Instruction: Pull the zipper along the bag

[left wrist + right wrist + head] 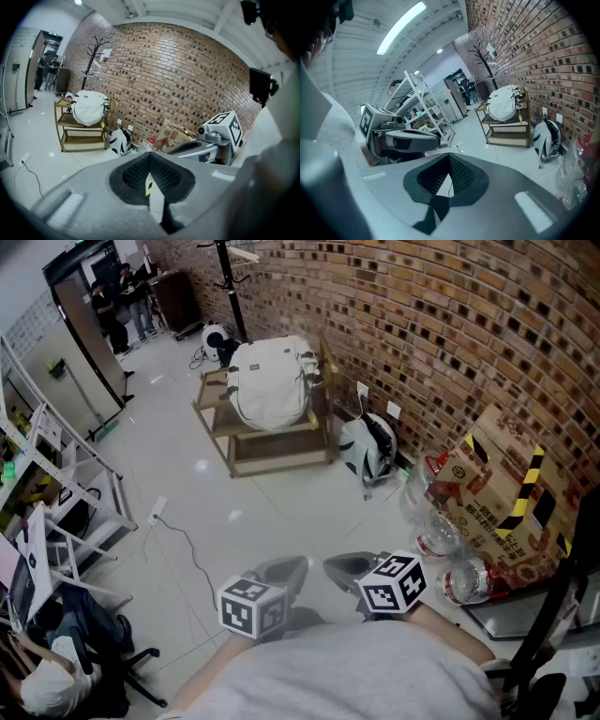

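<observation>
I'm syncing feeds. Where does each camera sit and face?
Head view: on the head, facing steeply down; left tongs, right tongs, grey clothing show.
Left gripper view: on left tongs, facing brick wall; own shut jaws, right tongs.
Right gripper view: on right tongs, facing along wall; own shut jaws, left tongs.
Shared: white bag on shelf.

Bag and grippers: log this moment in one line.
stage: not started | white bag: on wooden shelf, untouched | left gripper: shut, empty | right gripper: shut, empty
</observation>
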A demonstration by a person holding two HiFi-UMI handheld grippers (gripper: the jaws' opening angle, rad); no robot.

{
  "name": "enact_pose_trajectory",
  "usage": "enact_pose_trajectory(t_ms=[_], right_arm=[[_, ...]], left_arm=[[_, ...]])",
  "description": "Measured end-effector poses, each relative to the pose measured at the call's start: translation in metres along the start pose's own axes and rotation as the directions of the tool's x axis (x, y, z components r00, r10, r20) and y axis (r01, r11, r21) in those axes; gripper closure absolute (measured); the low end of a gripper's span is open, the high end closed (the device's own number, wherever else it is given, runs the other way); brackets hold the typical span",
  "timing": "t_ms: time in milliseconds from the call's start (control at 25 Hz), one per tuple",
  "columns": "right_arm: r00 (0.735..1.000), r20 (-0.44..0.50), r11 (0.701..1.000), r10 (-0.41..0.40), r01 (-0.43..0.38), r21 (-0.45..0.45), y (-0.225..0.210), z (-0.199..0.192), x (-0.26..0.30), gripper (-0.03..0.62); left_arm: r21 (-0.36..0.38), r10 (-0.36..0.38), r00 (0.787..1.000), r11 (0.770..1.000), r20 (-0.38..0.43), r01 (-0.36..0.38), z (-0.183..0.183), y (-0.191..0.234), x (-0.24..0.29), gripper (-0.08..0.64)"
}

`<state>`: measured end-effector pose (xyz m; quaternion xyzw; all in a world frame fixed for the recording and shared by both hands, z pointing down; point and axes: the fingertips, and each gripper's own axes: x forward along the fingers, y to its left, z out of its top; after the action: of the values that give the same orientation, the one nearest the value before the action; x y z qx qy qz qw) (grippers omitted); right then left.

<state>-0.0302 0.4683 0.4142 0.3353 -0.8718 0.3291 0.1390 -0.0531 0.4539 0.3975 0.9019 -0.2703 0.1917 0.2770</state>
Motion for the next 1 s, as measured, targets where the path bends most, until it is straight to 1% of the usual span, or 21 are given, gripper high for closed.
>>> enact_pose_trajectory(t_ms=[200,400,600,800,920,1000], right_arm=[[0.999,0.035,1.000,-0.008,0.008,-0.018,-0.005,0.020,0.003,0.595],[1.000,0.015,1.000,-0.010,0.011,-0.019,-0.014,0.023,0.013,0.595],[1.000,-0.002,0.999,-0.026,0.026,-0.018,-0.033,0.039,0.030,0.594],[0.999,-0.028,0.999,-0.023,0.022,-0.030,-0.059,0.064,0.062,0.594],[0.999,-0.036,0.999,-0.036,0.035,-0.012,-0.087,0.086,0.085,0.594],[0.998,-0.042,0.999,-0.048,0.048,0.000,-0.108,0.104,0.102,0.595]], left_arm=[[0.012,0.011,1.000,1.000,0.025,-0.011,0.018,0.011,-0.003,0.560],[-0.021,0.017,0.999,1.000,0.037,-0.016,0.024,0.029,0.003,0.560],[-0.040,0.007,0.999,0.999,0.041,-0.005,0.035,0.053,0.014,0.560],[-0.058,0.003,0.999,0.998,0.040,-0.001,0.057,0.093,0.035,0.560],[-0.071,0.000,1.000,0.998,0.027,0.002,0.074,0.127,0.055,0.559],[-0.080,-0.005,1.000,0.997,0.019,0.007,0.092,0.155,0.070,0.560]])
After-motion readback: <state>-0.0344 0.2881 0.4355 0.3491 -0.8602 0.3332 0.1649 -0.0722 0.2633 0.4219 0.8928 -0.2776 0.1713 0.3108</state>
